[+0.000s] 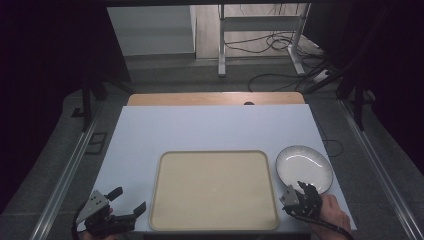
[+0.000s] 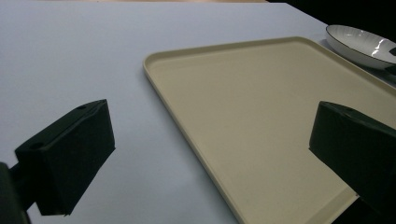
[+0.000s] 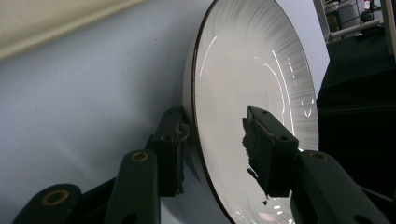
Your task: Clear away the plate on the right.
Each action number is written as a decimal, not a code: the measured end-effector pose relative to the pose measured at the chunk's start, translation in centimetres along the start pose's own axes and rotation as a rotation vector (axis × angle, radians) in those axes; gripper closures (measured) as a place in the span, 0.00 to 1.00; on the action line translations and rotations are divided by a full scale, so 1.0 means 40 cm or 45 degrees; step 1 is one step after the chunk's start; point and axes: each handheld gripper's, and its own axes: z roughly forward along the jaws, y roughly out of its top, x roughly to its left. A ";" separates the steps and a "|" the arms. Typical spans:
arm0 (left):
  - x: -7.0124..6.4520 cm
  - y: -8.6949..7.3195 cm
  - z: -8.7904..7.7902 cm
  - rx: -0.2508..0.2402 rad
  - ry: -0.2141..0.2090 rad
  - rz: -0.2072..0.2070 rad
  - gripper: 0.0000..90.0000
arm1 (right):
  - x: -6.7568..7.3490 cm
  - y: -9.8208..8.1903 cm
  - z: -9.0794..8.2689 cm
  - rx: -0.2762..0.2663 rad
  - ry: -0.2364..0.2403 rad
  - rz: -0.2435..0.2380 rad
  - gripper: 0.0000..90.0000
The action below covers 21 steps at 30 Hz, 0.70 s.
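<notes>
The plate (image 3: 252, 93) lies straight ahead of the right gripper (image 3: 212, 135), its near rim between jaws part-closed but not yet pinching, while the left gripper (image 2: 205, 154) waits wide apart, well off beyond the tray (image 1: 165, 200).

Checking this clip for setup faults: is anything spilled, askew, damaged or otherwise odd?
Nothing stands out. The beige tray lies flat and bare, the white plate sits unbroken beside it, and the right gripper straddles the plate's near rim. The left gripper waits open by the tray.
</notes>
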 end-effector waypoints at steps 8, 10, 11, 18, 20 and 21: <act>-0.001 0.000 0.000 0.001 -0.002 0.004 0.00 | 0.012 0.009 0.016 0.070 -0.017 -0.086 0.73; 0.000 0.000 0.000 0.001 -0.004 0.004 0.00 | 0.017 0.012 0.026 0.105 -0.027 -0.119 0.76; 0.000 0.000 0.000 0.001 -0.004 0.004 0.00 | 0.017 0.012 0.026 0.105 -0.027 -0.119 0.76; -0.001 0.000 0.001 0.002 -0.008 0.010 0.00 | 0.034 0.020 0.039 0.181 -0.026 -0.220 0.91; 0.000 0.000 0.001 0.000 -0.009 0.009 0.00 | 0.039 0.024 0.040 0.198 -0.048 -0.266 0.91; 0.000 0.000 0.000 0.001 -0.008 0.009 0.00 | 0.042 0.024 0.040 0.201 -0.061 -0.283 0.91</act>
